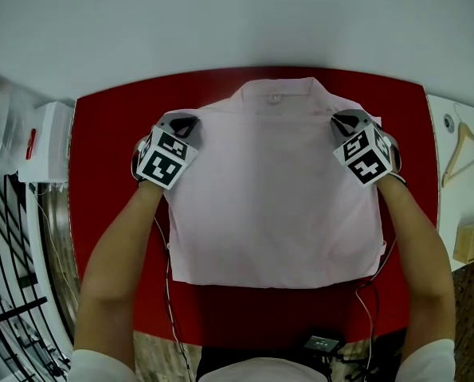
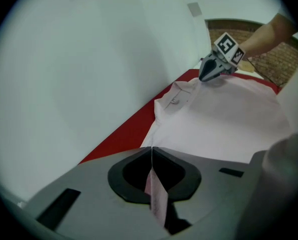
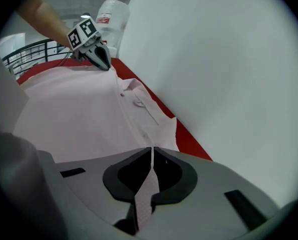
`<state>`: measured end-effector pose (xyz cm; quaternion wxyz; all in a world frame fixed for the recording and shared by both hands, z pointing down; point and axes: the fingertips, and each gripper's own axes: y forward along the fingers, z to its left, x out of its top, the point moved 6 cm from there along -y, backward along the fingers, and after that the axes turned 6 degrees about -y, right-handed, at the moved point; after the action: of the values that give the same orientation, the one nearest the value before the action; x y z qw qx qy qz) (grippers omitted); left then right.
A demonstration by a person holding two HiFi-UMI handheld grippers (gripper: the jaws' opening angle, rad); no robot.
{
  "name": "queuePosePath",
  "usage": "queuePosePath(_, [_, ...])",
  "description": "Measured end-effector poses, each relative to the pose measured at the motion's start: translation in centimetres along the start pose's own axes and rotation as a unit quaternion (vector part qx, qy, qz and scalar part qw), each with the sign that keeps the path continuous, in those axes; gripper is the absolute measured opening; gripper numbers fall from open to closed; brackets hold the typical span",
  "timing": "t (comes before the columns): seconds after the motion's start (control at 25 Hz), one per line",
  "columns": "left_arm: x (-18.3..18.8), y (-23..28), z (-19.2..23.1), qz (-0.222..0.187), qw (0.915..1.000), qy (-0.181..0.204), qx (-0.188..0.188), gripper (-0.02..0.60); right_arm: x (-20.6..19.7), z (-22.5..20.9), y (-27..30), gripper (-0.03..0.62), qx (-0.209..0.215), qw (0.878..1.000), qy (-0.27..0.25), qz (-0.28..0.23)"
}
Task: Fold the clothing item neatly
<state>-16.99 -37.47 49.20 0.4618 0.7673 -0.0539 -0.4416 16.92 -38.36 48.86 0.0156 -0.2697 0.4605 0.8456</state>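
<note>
The pale pink collared fabric shirt (image 1: 276,205) lies spread on the red worktop (image 1: 109,173), collar at the far edge. The left hand-held gripper (image 1: 185,124) and the right hand-held gripper (image 1: 346,122) each clench a shoulder edge. The bites look thin, perhaps one layer. An uneven lift could pull the cloth free or skew the fold.

The pink shirt (image 1: 276,205) was soft matt cloth; the red table (image 1: 109,157) looked smooth; the hanger (image 1: 464,134) was pale wood.
</note>
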Motion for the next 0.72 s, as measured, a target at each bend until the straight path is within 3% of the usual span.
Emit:
queuePosePath(0.12, [-0.5,0.7,0.1,0.008,0.9996,-0.025,-0.009,0.016,-1.5,-0.6,0.9,0.027,-0.018,0.999,0.025,0.025])
queuePosePath(0.2, [-0.9,0.6,0.3,0.015,0.9988,-0.04,-0.024,0.078,-2.4,-1.1,0.8,0.028,-0.031,0.998,0.054,0.031])
queuePosePath(0.32, [-1.1,-1.3,0.8,0.004,0.9983,-0.044,-0.038,0.121,-2.5,-2.2,-1.2,0.028,-0.053,0.993,0.109,-0.004])
queuePosePath(0.48, [-2.7,-5.0,1.5,-0.014,0.9978,-0.054,-0.035,0.118,-3.3,-1.8,-3.6,0.028,-0.032,0.992,0.121,-0.032])
queuePosePath(0.6, [-6.1,-4.2,2.4,0.023,0.9957,-0.086,-0.027,0.045,-6.3,-1.9,-2.7,0.026,-0.021,0.992,0.122,0.012])
queuePosePath(0.72, [-8.5,-2.3,3.5,0.053,0.9903,-0.126,-0.024,0.028,-8.5,-2.8,-1.1,0.026,-0.016,0.981,0.19,0.033])
